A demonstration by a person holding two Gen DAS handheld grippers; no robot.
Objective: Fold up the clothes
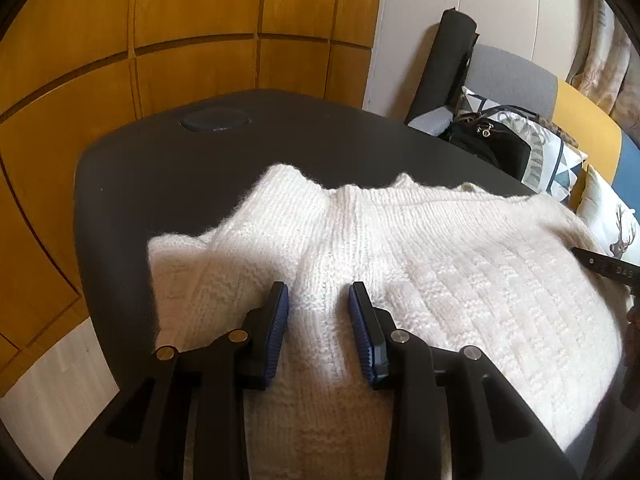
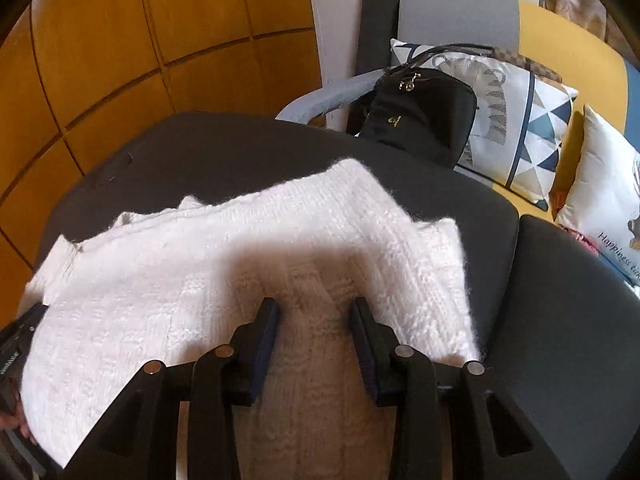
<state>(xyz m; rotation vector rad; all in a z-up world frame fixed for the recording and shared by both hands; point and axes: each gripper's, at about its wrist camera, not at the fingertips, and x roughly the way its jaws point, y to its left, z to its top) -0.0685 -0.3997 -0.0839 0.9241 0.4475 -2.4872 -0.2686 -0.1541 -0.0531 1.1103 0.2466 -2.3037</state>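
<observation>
Room: wood-panelled wall [image 1: 192, 40] behind, pale wall to its right. A sofa [image 2: 568, 36] runs along the right side, carrying patterned cushions [image 2: 516, 120] and a black bag [image 2: 420, 116]. A dark rolled mat [image 1: 448, 64] leans in the corner.

Surface: dark matte counter [image 1: 180, 168], rounded edge, with a round inset cap [image 1: 214, 122] near its far side. A second dark surface butts against it on the right in the right wrist view; a seam shows between them.

Sweater [image 1: 460, 272]: white chunky knit, lying spread over the near half of the counter, rumpled along its far edge, folded flaps at both ends.

Left gripper [image 1: 318, 332]: jaws partly open, a raised ridge of knit between the pads. Pads stand beside the ridge; no pinch evident. Right gripper [image 2: 314, 340]: same stance, partly open over a hump of knit in shadow, nothing clamped.

Risks, as judged:
- Thick, springy knit may bulge out of a shallow bite, so a fold started now could drop one side.
- Jaws could catch only the top layer; the flap beneath would stay and skew the fold.
- Fuzzy yarn may snag on ribbed pads at release and drag the fold open.
- The right end lies close to the seam; cloth could sag into it.
</observation>
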